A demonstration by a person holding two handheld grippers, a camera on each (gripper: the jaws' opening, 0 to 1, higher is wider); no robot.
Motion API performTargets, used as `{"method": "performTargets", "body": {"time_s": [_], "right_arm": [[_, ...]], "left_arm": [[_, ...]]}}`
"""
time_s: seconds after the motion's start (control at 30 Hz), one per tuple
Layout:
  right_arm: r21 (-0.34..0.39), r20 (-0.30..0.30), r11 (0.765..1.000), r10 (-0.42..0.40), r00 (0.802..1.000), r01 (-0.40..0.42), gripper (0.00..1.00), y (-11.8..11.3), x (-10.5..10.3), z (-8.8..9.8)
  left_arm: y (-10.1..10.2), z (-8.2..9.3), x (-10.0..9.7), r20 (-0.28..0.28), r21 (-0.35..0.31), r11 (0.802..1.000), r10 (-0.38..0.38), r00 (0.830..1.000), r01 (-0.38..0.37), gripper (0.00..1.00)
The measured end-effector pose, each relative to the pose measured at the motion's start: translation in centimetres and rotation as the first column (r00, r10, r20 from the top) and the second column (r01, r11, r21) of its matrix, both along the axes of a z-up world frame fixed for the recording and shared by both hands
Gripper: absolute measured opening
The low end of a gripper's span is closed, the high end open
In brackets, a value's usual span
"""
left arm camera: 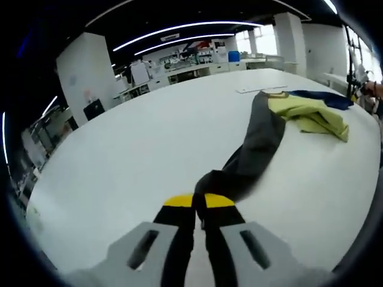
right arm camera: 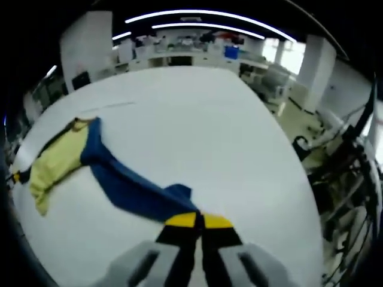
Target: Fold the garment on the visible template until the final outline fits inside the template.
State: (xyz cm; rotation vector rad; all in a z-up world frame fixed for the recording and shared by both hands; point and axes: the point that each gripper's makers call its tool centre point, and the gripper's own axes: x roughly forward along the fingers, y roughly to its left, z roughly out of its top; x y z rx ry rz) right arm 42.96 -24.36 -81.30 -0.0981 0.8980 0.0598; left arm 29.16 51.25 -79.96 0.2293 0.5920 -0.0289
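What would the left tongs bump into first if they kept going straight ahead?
The dark sleeve the left tongs are already shut on; it stretches ahead toward the yellow-green cloth on the white table.

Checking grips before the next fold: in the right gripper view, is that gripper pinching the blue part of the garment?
Yes, the right gripper is closed on the garment's blue sleeve.

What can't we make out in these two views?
- Template outline: only a faint line on the table shows, too faint to trace in either gripper view.
- Garment shape: bunched, its folds hide the outline.
- How much cloth the left gripper and right gripper pinch: the jaws cover it.
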Motion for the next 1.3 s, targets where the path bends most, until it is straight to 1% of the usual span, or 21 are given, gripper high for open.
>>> {"method": "performTargets", "body": {"time_s": [0.07, 0.13, 0.23, 0.33, 0.43, 0.53, 0.6, 0.63, 0.67, 0.7, 0.77, 0.9, 1.0, 1.03, 1.13, 1.17, 1.2, 1.23, 1.27, 1.3], "right_arm": [[-0.006, -0.014, 1.0, -0.009, 1.0, 0.008, 0.0, -0.4, 0.1, -0.2], [-0.004, -0.017, 1.0, -0.008, 1.0, 0.008, 0.0, -0.9, 0.7, -0.5], [-0.003, -0.024, 1.0, -0.016, 1.0, 0.016, 0.0, -0.6, 0.2, -0.4], [-0.006, -0.032, 1.0, -0.022, 0.999, 0.022, 0.0, -0.7, 0.3, -0.5], [-0.008, -0.037, 1.0, -0.024, 0.999, 0.024, 0.0, -1.1, 0.7, -0.7], [-0.016, -0.038, 1.0, -0.019, 0.999, 0.018, 0.0, -0.9, 0.7, -0.7], [-0.015, -0.039, 1.0, -0.017, 0.999, 0.017, 0.0, -1.4, 1.3, -1.0], [-0.017, -0.04, 1.0, -0.016, 0.999, 0.016, 0.0, -0.6, 0.4, -0.8], [-0.017, -0.039, 1.0, -0.017, 0.999, 0.016, 0.0, -0.6, 0.3, -0.7], [-0.017, -0.037, 1.0, -0.018, 0.999, 0.018, 0.0, -0.9, 0.6, -0.8], [-0.011, -0.02, 1.0, -0.028, 0.999, 0.028, 0.0, -1.7, 1.2, -0.7], [0.001, 0.003, 0.999, -0.048, 0.999, 0.048, 0.0, -1.6, 0.6, 0.0], [-0.001, 0.038, 0.999, -0.047, 0.998, 0.047, 0.0, -2.2, 0.8, 0.8], [0.01, 0.046, 0.999, -0.051, 0.998, 0.051, 0.0, -2.4, 1.1, 1.0], [0.004, 0.061, 0.999, -0.039, 0.997, 0.039, 0.0, -2.7, 1.1, 1.5], [0.006, 0.06, 0.999, -0.04, 0.997, 0.039, 0.02, -2.0, 0.0, 1.9], [0.012, 0.058, 0.999, -0.039, 0.998, 0.038, 0.06, -1.8, -0.3, 2.0], [0.021, 0.053, 0.999, -0.028, 0.998, 0.027, 0.09, -2.3, 0.3, 1.6], [0.023, 0.051, 0.999, -0.023, 0.998, 0.022, 0.11, -2.2, 0.2, 1.5], [0.025, 0.041, 1.0, -0.005, 0.999, 0.004, 0.14, -1.7, -0.4, 1.4]], "left_arm": [[0.2, 0.0, 0.0, -0.004, 0.007, 1.0, 0.003, 1.0, -0.003, 0.01], [0.3, 0.0, 0.1, -0.005, 0.004, 1.0, 0.007, 1.0, -0.007, 0.01], [0.1, -0.1, 0.0, -0.007, 0.01, 1.0, -0.003, 1.0, 0.003, 0.01], [0.2, -0.3, -0.1, -0.012, 0.014, 1.0, -0.004, 1.0, 0.004, 0.01], [0.8, -0.5, -0.1, -0.016, 0.018, 1.0, 0.013, 1.0, -0.013, 0.01], [0.9, -0.5, -0.1, -0.017, 0.027, 0.999, 0.019, 1.0, -0.019, 0.01], [0.9, -0.6, 0.0, -0.019, 0.025, 0.999, 0.024, 1.0, -0.024, 0.01], [1.0, -0.6, 0.0, -0.017, 0.025, 0.999, 0.028, 0.999, -0.027, 0.01], [1.0, -0.5, 0.0, -0.011, 0.029, 0.999, 0.034, 0.999, -0.034, 0.02], [1.1, -0.4, 0.1, -0.005, 0.031, 0.999, 0.035, 0.999, -0.035, 0.02], [1.7, -0.5, 0.0, -0.003, 0.028, 0.998, 0.054, 0.999, -0.054, 0.02], [2.5, -0.6, -0.4, -0.007, 0.045, 0.997, 0.07, 0.998, -0.07, 0.02], [2.6, -0.3, -0.7, 0.002, 0.018, 0.997, 0.08, 0.997, -0.08, 0.03], [2.6, -0.2, -0.9, 0.003, 0.017, 0.996, 0.082, 0.997, -0.082, 0.04], [2.1, 0.5, -1.6, 0.015, 0.0, 0.997, 0.081, 0.997, -0.081, 0.11], [2.1, 0.8, -1.8, 0.024, -0.004, 0.997, 0.083, 0.996, -0.083, 0.15], [2.3, 0.9, -1.7, 0.032, -0.006, 0.996, 0.085, 0.996, -0.085, 0.18], [2.2, 1.1, -1.7, 0.042, -0.011, 0.996, 0.088, 0.995, -0.087, 0.21], [2.0, 1.5, -1.7, 0.057, -0.018, 0.996, 0.086, 0.995, -0.085, 0.26], [1.8, 1.8, -1.7, 0.07, -0.024, 0.996, 0.084, 0.994, -0.082, 0.29]]}}
